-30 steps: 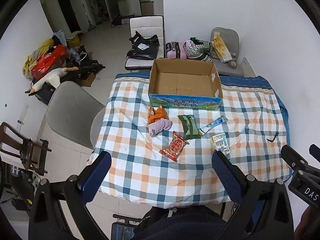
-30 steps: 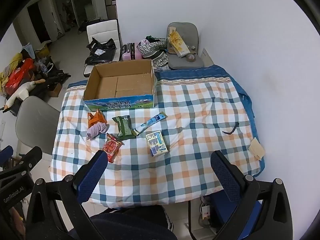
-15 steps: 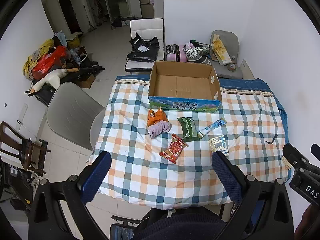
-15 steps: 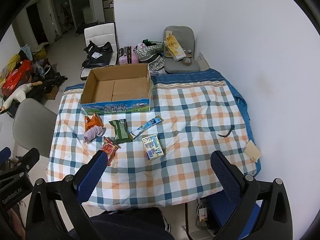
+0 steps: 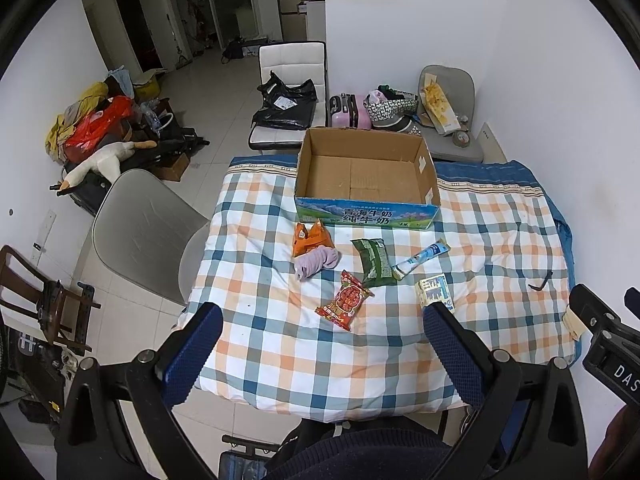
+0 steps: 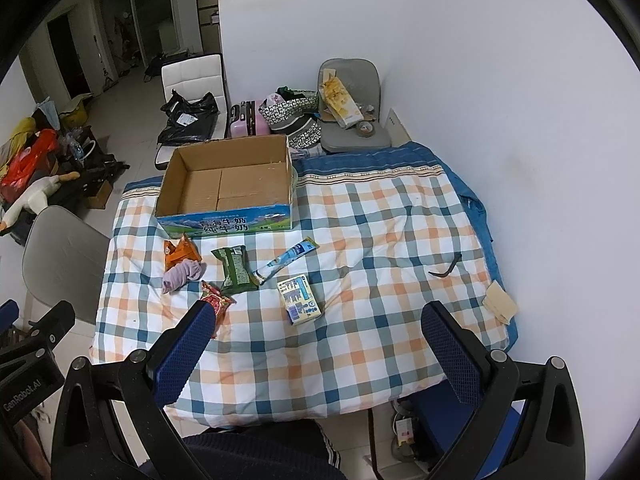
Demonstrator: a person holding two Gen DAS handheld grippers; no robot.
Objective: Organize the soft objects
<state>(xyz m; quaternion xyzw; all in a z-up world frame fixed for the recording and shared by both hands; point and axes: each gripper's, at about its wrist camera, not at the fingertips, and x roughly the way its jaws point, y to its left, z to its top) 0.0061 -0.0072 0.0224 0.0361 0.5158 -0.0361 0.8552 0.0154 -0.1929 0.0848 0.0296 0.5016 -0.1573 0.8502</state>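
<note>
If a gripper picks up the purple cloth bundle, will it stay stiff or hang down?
The purple cloth bundle looks crumpled and folded, so it would probably sag. It seems light, and it leans against the orange packet, which might shift too.

Checked-cloth table (image 5: 280,360) carries cardboard box (image 5: 366,216), snack packets (image 5: 344,300), purple cloth (image 5: 316,262).
</note>
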